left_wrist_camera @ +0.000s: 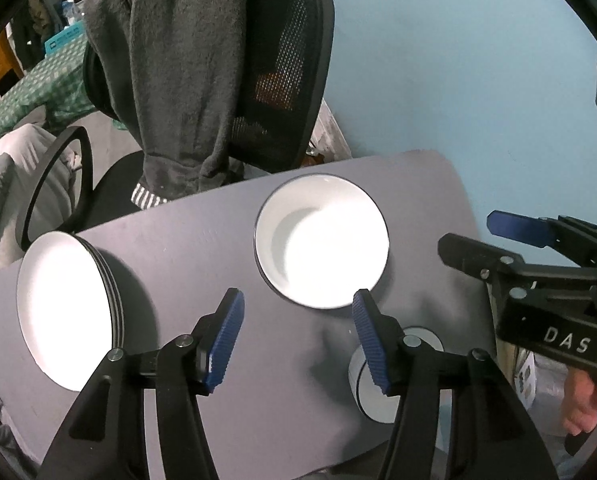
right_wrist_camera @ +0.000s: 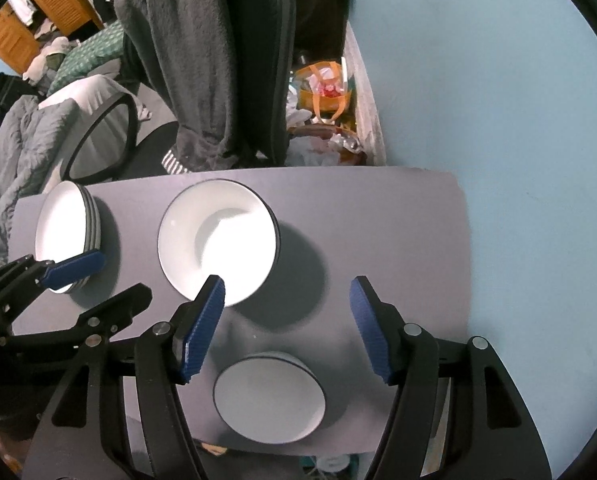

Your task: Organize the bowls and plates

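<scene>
On the grey table a stack of white, dark-rimmed plates sits at the left end. A wide white bowl rests in the middle. A smaller white bowl stands at the near edge, half hidden behind a finger in the left wrist view. My left gripper hangs open above the table between the stack and the wide bowl, holding nothing. My right gripper is open too, above the small bowl and right of the wide one, with nothing between its pads.
A black office chair draped with a grey towel stands just behind the table. A pale blue wall runs along the right. Bags and clutter lie on the floor behind the table's far right corner. A bed with bedding is at left.
</scene>
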`<move>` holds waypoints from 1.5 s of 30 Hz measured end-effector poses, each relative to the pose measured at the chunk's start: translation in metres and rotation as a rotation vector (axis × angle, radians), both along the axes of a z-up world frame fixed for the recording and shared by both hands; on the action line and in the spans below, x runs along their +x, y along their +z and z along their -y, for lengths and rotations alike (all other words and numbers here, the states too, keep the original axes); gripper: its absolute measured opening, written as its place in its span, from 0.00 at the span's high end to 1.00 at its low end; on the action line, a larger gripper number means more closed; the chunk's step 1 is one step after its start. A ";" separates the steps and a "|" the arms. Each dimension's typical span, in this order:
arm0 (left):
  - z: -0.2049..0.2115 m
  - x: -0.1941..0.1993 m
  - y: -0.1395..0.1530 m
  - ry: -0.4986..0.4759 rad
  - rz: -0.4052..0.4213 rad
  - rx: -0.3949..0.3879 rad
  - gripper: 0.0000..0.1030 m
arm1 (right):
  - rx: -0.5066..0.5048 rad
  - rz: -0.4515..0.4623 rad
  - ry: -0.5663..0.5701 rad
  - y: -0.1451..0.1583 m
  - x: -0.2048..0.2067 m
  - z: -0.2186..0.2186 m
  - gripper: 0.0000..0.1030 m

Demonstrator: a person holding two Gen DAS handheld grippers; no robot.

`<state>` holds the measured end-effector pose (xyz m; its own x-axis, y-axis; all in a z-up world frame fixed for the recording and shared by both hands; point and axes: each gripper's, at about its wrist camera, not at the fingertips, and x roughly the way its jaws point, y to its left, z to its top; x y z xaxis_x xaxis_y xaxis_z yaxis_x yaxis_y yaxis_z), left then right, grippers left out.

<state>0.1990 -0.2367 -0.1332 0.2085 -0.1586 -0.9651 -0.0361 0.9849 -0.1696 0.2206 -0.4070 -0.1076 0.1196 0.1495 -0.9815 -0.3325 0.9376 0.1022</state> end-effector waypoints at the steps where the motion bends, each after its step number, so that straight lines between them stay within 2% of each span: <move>1: 0.000 -0.002 0.000 0.002 0.000 -0.002 0.43 | 0.001 0.002 -0.003 0.002 -0.002 0.001 0.38; 7: 0.003 -0.011 0.004 0.004 0.000 -0.009 0.43 | 0.011 0.006 -0.024 0.007 -0.009 0.008 0.37; 13: 0.007 -0.022 0.012 -0.021 0.040 -0.016 0.40 | 0.015 -0.002 -0.044 0.010 -0.019 0.012 0.37; 17: 0.010 -0.026 0.009 -0.030 0.028 -0.019 0.40 | 0.015 -0.018 -0.052 0.006 -0.027 0.015 0.37; 25: 0.018 -0.032 -0.011 -0.057 -0.024 -0.039 0.40 | 0.010 -0.066 -0.127 -0.009 -0.041 0.035 0.37; 34: 0.036 -0.042 -0.033 -0.131 -0.055 -0.044 0.40 | 0.016 -0.113 -0.190 -0.025 -0.061 0.061 0.37; 45: 0.053 -0.050 -0.074 -0.204 -0.106 -0.016 0.40 | 0.011 -0.156 -0.201 -0.072 -0.081 0.078 0.37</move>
